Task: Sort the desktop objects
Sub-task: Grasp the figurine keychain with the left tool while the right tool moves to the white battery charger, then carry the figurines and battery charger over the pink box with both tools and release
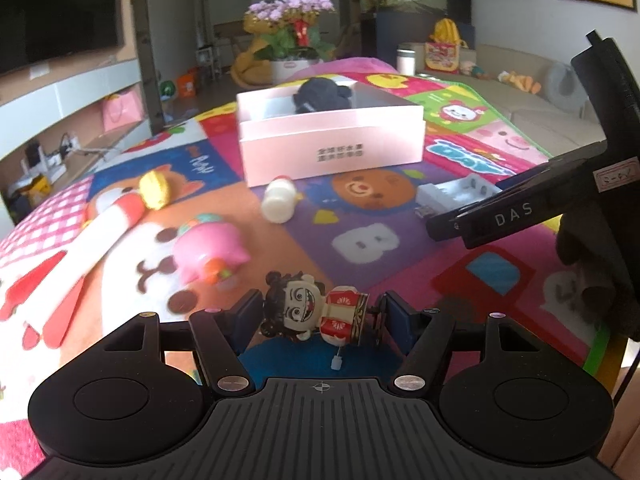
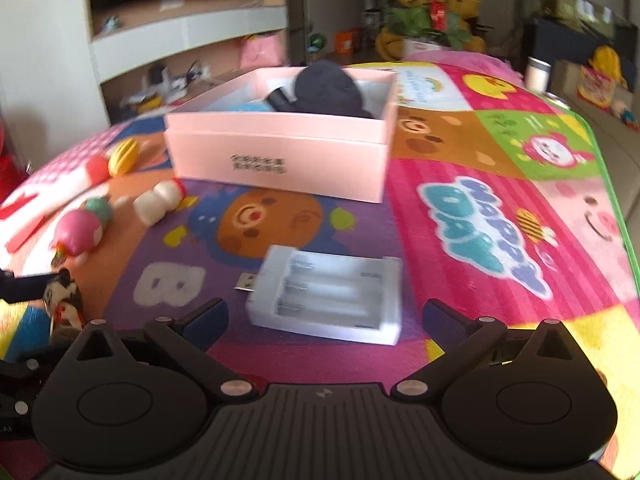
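My left gripper (image 1: 320, 316) is shut on a small figurine (image 1: 316, 314) with black hair buns and a red robe. It lies sideways between the pads, just over the mat. The same figurine (image 2: 62, 300) shows at the left edge of the right wrist view. My right gripper (image 2: 326, 314) stands wide open over a white battery charger (image 2: 328, 294) with a USB plug, and its fingers do not touch it. A pink box (image 1: 332, 136) stands further back with a dark plush item (image 1: 322, 94) inside.
Everything lies on a colourful play mat (image 1: 360, 240). Loose on it to the left are a white bottle toy (image 1: 278, 200), a pink pig toy (image 1: 208, 252) and a yellow shell-shaped toy (image 1: 154, 190). A flower pot (image 1: 290, 40) stands beyond the mat's far edge.
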The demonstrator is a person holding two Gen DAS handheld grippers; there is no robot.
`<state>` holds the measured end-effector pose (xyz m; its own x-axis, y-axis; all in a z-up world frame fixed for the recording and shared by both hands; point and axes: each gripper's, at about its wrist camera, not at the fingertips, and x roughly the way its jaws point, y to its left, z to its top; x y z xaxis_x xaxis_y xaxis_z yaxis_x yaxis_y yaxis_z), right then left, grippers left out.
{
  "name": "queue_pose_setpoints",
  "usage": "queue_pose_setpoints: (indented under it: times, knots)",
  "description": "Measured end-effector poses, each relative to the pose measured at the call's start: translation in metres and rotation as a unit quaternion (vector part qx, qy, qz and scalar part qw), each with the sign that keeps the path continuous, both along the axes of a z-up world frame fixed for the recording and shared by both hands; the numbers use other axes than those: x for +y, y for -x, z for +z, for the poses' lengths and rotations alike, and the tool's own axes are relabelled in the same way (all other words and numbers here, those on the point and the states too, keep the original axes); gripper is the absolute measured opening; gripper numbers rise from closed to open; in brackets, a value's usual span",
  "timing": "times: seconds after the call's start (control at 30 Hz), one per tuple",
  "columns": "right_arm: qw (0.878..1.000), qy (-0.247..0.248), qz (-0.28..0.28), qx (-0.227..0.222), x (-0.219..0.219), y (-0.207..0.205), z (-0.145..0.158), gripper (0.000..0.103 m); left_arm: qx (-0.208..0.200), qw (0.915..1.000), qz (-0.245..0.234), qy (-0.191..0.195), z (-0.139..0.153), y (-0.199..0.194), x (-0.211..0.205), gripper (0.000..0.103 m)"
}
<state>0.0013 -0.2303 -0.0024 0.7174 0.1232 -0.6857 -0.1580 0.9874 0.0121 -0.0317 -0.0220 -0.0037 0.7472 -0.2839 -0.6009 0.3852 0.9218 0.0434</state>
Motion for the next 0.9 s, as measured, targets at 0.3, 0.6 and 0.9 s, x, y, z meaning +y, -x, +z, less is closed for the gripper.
queue_pose_setpoints:
  times: [0.3,0.6,0.9]
  knots:
    - [1.0,0.006,-0.01,0.002,0.01,-0.017,-0.002,0.097,-0.004,0.9995,-0.005,0.03,0.001,0.002,0.009,0.087]
    - [1.0,0.004,-0.003,-0.008,0.009,-0.012,0.0,0.092,0.008,0.9997,0.007,0.024,-0.002,-0.005,0.006,0.071]
    - [1.0,-0.012,0.01,0.013,0.004,-0.005,0.007,0.092,-0.003,0.9999,-0.01,-0.008,0.003,0.006,-0.004,0.07]
